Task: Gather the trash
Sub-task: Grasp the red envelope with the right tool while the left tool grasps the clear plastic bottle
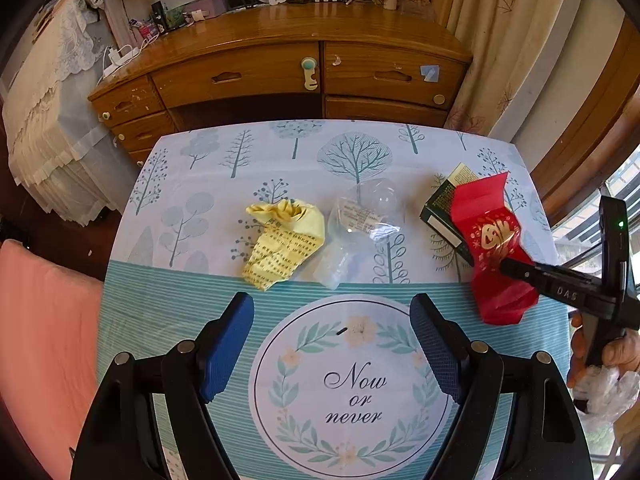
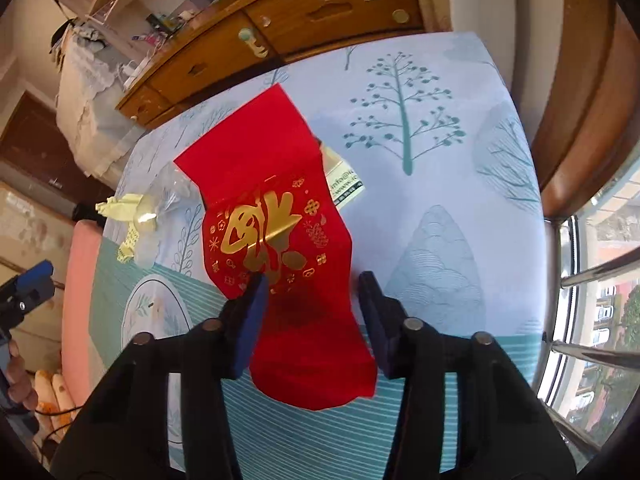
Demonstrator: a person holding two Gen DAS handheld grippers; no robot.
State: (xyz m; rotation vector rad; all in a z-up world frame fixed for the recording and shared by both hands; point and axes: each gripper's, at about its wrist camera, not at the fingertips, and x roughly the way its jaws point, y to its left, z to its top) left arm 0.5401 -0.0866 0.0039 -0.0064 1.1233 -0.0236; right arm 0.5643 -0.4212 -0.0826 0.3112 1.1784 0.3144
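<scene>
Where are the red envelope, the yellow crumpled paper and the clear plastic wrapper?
red envelope [image 2: 276, 200]: right wrist view, gold emblem.
yellow crumpled paper [image 1: 282, 240]: left wrist view, printed middle.
clear plastic wrapper [image 1: 360, 216]: left wrist view, label.

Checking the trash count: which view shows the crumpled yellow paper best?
The left wrist view: the yellow paper lies whole and unobstructed on the tablecloth. The right wrist view shows it small at the left edge, partly behind clear plastic.

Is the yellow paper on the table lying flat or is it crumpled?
Crumpled. The yellow paper is bunched and twisted at its far end, with creased folds along its printed part.
</scene>
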